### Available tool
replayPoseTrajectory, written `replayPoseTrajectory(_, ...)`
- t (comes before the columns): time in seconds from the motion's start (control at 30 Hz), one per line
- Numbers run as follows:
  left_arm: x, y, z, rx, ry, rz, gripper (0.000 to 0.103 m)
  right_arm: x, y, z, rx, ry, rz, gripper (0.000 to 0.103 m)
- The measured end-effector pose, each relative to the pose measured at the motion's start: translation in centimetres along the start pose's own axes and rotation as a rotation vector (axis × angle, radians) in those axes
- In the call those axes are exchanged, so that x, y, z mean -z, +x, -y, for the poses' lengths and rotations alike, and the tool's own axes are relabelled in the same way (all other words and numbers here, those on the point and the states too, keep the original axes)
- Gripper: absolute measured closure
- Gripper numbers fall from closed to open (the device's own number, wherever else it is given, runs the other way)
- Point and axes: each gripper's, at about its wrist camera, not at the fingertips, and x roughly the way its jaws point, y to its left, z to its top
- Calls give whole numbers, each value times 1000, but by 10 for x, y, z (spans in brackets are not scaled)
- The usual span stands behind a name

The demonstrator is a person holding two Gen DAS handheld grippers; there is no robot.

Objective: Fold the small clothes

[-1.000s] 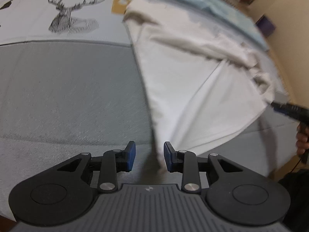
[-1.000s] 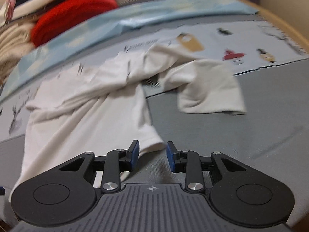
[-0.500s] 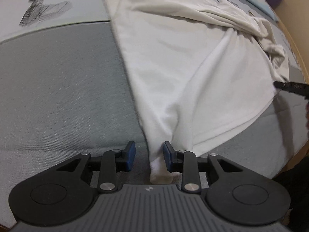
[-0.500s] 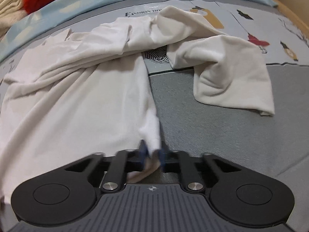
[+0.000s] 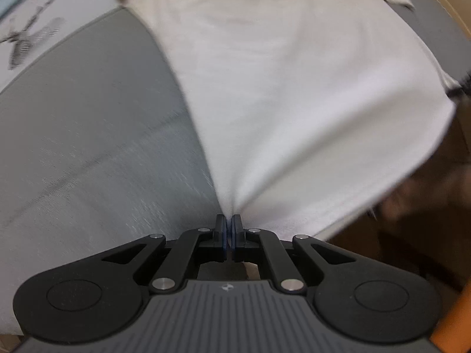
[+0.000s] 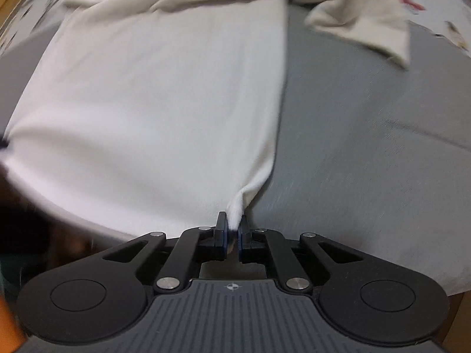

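At the near edge of a bed [image 5: 88,135] covered in grey cloth, a white T-shirt [image 5: 294,88] lies stretched with its hem toward the person and its sleeves and collar bunched toward the far side, where the cover turns to a printed pattern. Left gripper [image 5: 228,229], whose jaws have just closed, is clamped on the shirt's left hem corner, the fabric drawn to a point between the pads. Right gripper [image 6: 232,229] is likewise pinched shut on the opposite hem corner, a tuft of cloth standing up between its fingers. One short sleeve [image 6: 368,29] sprawls loose over the grey cover toward the far right corner. Both tools point down at the bedding, and the cloth between the two corners looks taut and fairly smooth, which suggests the hem is being held at both ends so the body can be spread flat or carried over in a first fold. Blur across both views hints the pair are in motion. Bunched cloth at the shoulders would likely need straightening before the fold can sit square
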Motion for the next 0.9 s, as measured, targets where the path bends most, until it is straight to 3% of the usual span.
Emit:
replayPoseTrajectory(0.13,-7,-6,-7,9,-18,9,94,7,-11,7,-68,-11,4,94)
replayPoseTrajectory(0.23,-25,-19,-26,-25,-117,106,85,0,-23,12,-21,24,74,86)
replayPoseTrajectory(0.3,-37,-27,-37,-20,-180,174,84,-12,-33,19,20,80,167,71)
replayPoseTrajectory(0.37,-51,-35,-41,-29,-219,250,84,-25,-38,25,30,140,228,69)
replayPoseTrajectory(0.47,-84,-41,-17,-38,-248,337,84,-39,-32,30,7,205,278,67)
replayPoseTrajectory(0.57,-116,-45,24,-45,-212,441,84,-47,-4,19,10,175,211,67)
replayPoseTrajectory(0.63,-148,-46,55,-33,-150,516,84,-53,10,15,37,112,153,87)
replayPoseTrajectory(0.7,-175,-45,83,-26,-90,588,84,-51,12,8,52,64,139,96)
replayPoseTrajectory(0.8,-217,-32,121,3,-48,632,84,-43,3,8,-4,37,141,98)
replayPoseTrajectory(0.9,-252,-9,148,35,-26,639,79,-30,2,13,26,12,123,97)
